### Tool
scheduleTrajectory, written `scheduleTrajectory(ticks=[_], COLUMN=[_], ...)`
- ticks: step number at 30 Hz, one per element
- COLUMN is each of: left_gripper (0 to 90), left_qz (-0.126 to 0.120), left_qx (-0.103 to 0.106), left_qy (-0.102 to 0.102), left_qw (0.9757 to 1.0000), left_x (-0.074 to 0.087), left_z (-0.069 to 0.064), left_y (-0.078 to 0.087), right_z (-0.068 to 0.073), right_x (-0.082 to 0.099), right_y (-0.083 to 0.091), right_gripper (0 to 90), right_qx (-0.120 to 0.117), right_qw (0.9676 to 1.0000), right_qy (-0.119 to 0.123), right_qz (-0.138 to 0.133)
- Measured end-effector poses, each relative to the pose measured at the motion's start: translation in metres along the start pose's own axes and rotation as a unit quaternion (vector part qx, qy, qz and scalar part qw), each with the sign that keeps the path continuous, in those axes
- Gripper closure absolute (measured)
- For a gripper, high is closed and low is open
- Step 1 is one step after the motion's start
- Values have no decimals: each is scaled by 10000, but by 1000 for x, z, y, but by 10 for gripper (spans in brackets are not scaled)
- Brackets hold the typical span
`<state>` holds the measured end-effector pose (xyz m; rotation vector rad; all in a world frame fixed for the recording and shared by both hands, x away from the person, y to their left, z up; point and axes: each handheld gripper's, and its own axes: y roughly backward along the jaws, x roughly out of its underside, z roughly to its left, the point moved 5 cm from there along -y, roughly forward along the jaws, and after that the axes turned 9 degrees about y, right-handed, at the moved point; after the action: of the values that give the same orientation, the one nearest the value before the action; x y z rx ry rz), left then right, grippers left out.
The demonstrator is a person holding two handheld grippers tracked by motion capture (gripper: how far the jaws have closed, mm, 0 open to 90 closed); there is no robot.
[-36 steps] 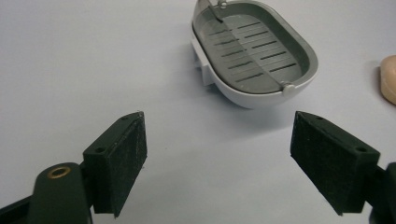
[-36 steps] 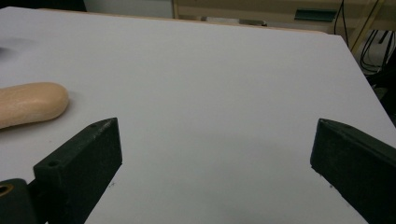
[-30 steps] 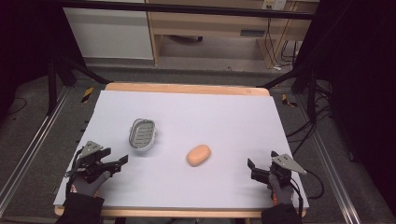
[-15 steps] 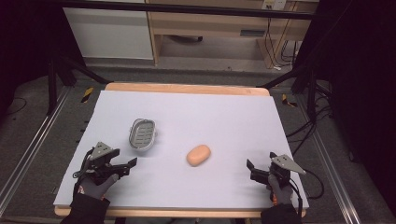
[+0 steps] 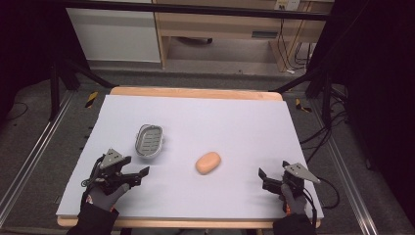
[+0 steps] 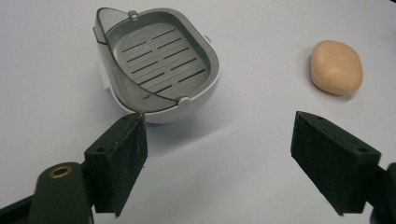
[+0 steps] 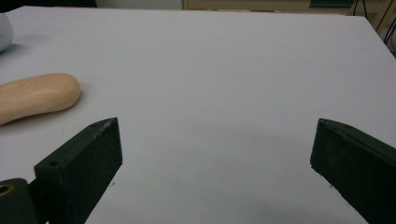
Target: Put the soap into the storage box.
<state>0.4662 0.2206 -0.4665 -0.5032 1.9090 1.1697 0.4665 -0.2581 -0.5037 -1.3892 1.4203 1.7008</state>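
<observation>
left tongs [image 5: 139, 175] sit at the near left of the counter [image 5: 235, 122], jaws wide apart with nothing between them, aimed toward the soap dish [image 5: 149, 139]. in the left gripper view the grey slotted soap dish [image 6: 156, 65] lies just beyond the left jaw, near its tip but whether touching cannot be told, tilted a bit with its clear rim toward the camera. soap bar [image 5: 208, 162] lies near the counter's middle, to the right of the dish and apart from it; in the left gripper view the soap bar [image 6: 337, 67] is up right, beyond the right jaw. right tongs [image 5: 264, 178] sit at the near right of the counter, jaws wide, holding nothing, pointed toward the soap from the right. in the right gripper view the soap bar [image 7: 37, 97] shows at the left edge, beyond the left jaw, lying flat on the white sheet. both hands are gloved, low over the near edge, cables trailing from each gripper
</observation>
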Motion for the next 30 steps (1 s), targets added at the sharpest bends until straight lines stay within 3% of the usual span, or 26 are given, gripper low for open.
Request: scheduleTrajectory(ticks=[10, 17, 30], left_gripper=[188, 188, 188], left_qz=[106, 196, 353], left_qx=[212, 282, 439], left_qy=[-267, -413, -719], left_qw=[9994, 9986, 9958], left_x=[-7, -8, -20], left_z=[-24, -35, -61], left_y=[-5, -9, -28], right_z=[0, 0, 0], right_x=[0, 0, 0], right_y=[0, 0, 0], right_gripper=[24, 24, 24], right_qx=[25, 12, 39], right_qw=[10000, 10000, 10000], right_qy=[-6, 2, -56], right_qz=[15, -2, 31])
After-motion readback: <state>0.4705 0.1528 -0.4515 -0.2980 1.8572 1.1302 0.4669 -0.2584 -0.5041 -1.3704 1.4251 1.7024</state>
